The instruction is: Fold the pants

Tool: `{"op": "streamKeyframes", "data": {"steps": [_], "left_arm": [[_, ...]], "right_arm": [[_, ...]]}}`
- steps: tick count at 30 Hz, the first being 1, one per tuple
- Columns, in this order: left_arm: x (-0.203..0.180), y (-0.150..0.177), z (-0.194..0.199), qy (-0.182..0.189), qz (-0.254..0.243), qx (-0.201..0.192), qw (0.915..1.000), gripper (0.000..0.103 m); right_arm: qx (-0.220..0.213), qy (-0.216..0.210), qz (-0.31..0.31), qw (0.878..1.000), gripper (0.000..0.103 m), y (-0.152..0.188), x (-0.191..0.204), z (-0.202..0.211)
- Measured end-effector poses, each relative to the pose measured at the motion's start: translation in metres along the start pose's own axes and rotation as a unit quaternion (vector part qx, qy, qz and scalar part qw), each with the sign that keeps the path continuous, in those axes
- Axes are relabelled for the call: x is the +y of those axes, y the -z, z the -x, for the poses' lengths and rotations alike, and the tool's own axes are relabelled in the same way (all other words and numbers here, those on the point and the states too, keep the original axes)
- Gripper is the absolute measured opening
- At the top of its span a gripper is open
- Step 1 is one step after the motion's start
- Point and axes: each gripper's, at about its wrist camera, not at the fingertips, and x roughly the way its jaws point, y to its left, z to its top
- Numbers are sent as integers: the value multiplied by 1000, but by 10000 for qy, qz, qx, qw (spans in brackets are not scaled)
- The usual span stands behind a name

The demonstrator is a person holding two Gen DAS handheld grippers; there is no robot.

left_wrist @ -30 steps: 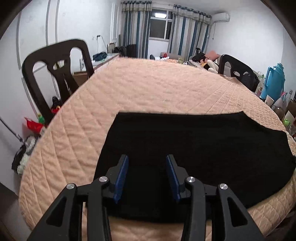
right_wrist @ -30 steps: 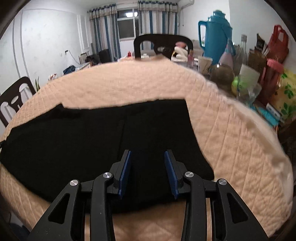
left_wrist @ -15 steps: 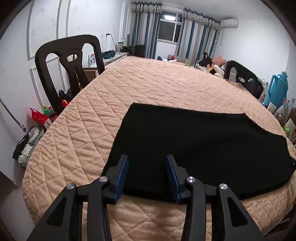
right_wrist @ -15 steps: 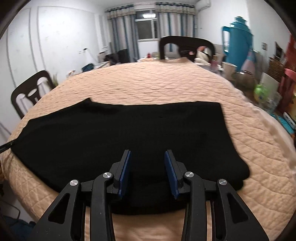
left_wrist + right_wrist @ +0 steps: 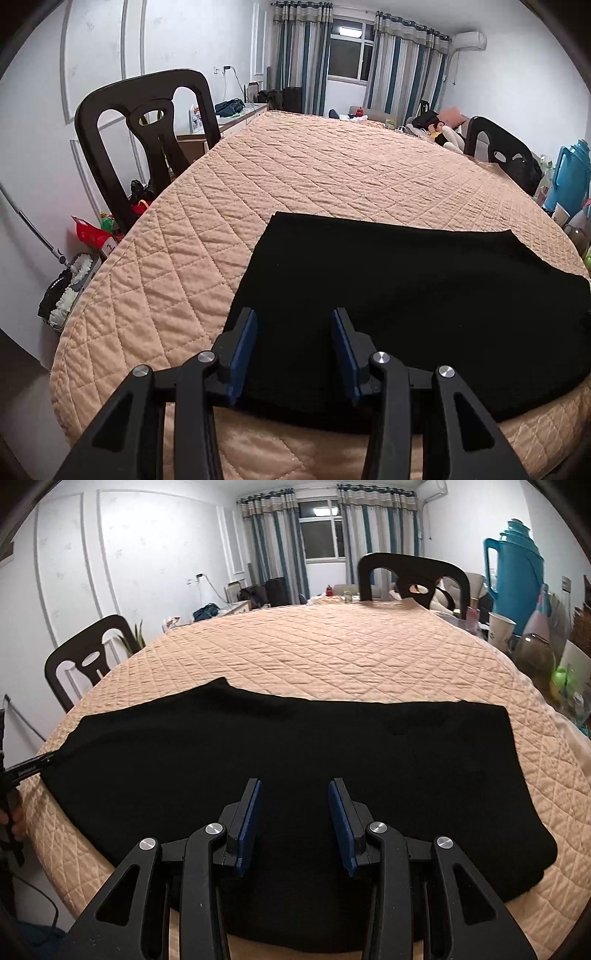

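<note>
Black pants (image 5: 406,295) lie flat along the near edge of a round table under a peach quilted cover (image 5: 332,173). They also show in the right wrist view (image 5: 258,746). My left gripper (image 5: 293,350) is open and empty, above the pants' left end near the table's front edge. My right gripper (image 5: 295,819) is open and empty, above the near edge of the pants around their middle to right. The left gripper's tip shows at the far left of the right wrist view (image 5: 33,766).
A dark chair (image 5: 147,136) stands at the table's left, another (image 5: 410,579) at the far side. A blue thermos (image 5: 517,576), cups and bottles crowd the right. Bags and a mop tray (image 5: 70,284) sit on the floor left.
Both grippers have pulled back and risen from the pants, so more of the table and the whole garment show. Both stay open.
</note>
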Motion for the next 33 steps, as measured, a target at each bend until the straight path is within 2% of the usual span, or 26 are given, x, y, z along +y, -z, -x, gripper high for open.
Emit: {"op": "streamKeyframes", "data": {"steps": [10,14,17,21,26,29,33], "left_arm": [[4,9,5,-2,67,99,9999,45],[8,19,16,-12,1,58,10000,46],[12,25,26,-19,47,55,10000,49],[24,31,31,106,310,134,9994,50],[34,37,34,511,815,183,9952,52],[38,39,32,702,1094,96,9915,57],[38,31,23,790,1282,-67,9886,57]], "right_arm": [[73,-120,71,9999,38,3,8,0],[344,-113,159,9992,38,17,8,-2],[312,-88,175,9993,38,21,8,5],[251,-127,114,9995,38,18,8,8],[228,-246,205,9992,38,16,15,4],[188,-340,222,9990,38,14,19,2],[137,-411,228,9988,38,10,23,-1]]}}
